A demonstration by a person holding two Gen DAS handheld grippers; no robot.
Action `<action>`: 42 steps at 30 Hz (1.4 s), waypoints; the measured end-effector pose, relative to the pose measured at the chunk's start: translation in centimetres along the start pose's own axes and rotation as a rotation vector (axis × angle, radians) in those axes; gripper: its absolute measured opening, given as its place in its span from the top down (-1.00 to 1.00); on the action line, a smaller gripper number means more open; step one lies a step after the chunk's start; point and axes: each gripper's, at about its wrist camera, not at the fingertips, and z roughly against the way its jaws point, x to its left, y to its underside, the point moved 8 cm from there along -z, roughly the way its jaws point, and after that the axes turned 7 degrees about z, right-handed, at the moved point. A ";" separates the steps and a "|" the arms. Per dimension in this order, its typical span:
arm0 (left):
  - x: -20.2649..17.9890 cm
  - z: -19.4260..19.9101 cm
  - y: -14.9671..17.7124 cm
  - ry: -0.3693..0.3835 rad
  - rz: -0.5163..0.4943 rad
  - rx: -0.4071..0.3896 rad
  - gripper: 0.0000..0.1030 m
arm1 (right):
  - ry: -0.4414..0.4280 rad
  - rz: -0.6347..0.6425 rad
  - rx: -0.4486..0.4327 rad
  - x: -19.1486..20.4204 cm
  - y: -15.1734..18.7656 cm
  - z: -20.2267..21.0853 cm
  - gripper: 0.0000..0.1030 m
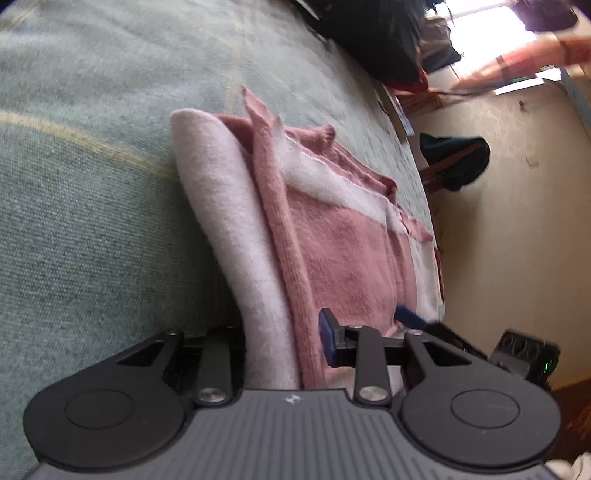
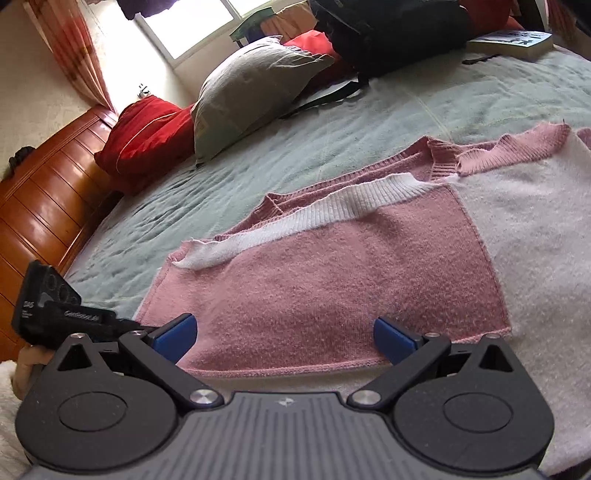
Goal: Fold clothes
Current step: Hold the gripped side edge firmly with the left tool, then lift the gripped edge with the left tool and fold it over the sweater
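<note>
A pink and white knitted sweater (image 2: 332,280) lies spread on a pale green bedspread (image 2: 207,184), with a white ribbed band running across its pink panel and a ribbed pink collar at the far edge.

The right gripper (image 2: 284,338) hovers just above the sweater's near hem, its blue-padded jaws standing wide apart with nothing pressed between them; the pink panel stretches directly ahead of it.

The left gripper (image 1: 291,339) has its jaws drawn close, clamped on a raised fold of the sweater (image 1: 280,236), white layer to the left and pink to the right. One blue pad (image 1: 327,328) shows against the fabric.

Beyond the sweater sit a grey pillow (image 2: 251,85), a red cushion (image 2: 147,133) and a black bag (image 2: 388,29).
</note>
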 end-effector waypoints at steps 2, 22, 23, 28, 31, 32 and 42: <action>-0.3 -0.3 -0.1 -0.025 0.001 -0.015 0.52 | -0.004 0.002 0.000 0.1 0.0 0.1 -1.00; -10.2 1.9 1.2 -0.157 -0.201 -0.124 0.62 | 0.090 0.138 -0.188 -3.3 -2.6 6.3 -1.00; -10.8 1.9 1.2 -0.155 -0.203 -0.127 0.62 | 0.089 0.131 -0.194 -3.7 -2.6 6.6 -1.00; -13.9 1.4 1.4 -0.151 -0.221 -0.136 0.62 | 0.078 0.107 -0.225 -5.0 -2.5 8.2 -1.00; -15.9 0.7 1.7 -0.148 -0.247 -0.128 0.62 | 0.077 0.095 -0.248 -5.9 -2.4 9.2 -1.00; -16.6 0.5 1.8 -0.146 -0.256 -0.124 0.61 | 0.076 0.091 -0.256 -6.2 -2.4 9.5 -1.00; -22.7 -2.4 2.3 -0.129 -0.334 -0.104 0.61 | 0.081 0.036 -0.326 -9.7 -2.1 12.7 -1.00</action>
